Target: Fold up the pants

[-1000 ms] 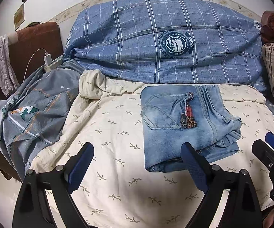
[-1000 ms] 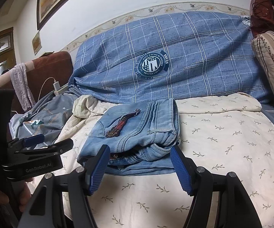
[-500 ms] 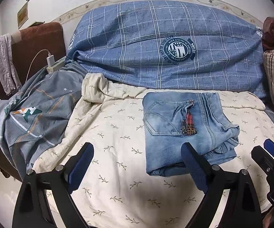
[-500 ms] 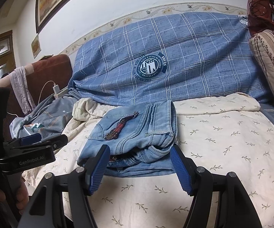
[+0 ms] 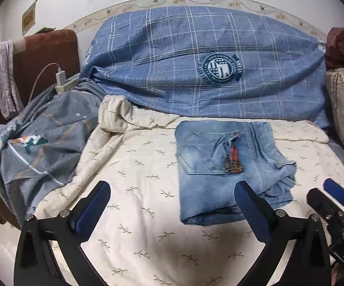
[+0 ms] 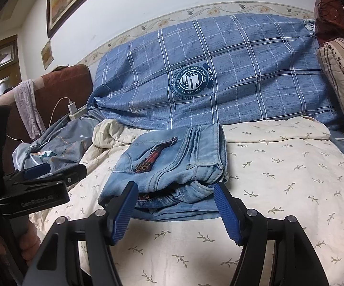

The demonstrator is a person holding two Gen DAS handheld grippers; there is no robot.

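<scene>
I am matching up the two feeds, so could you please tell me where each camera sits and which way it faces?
Left wrist: sits on the left tool, open above the cream sheet, facing the folded jeans and blue plaid quilt; the right tool shows at the right edge.
Right wrist: sits on the right tool, open, low before the jeans; the left tool and hand show at left.
Shared: jeans, sheet, quilt.

You are looking at pants [image 5: 222,174] of faded, matt denim on a soft cream cotton sheet [image 5: 133,190] printed with sprigs. Your left gripper [image 5: 172,202] and right gripper [image 6: 175,205] are matt black plastic with ribbed blue pads [image 6: 226,217] and shiny metal screws
</scene>
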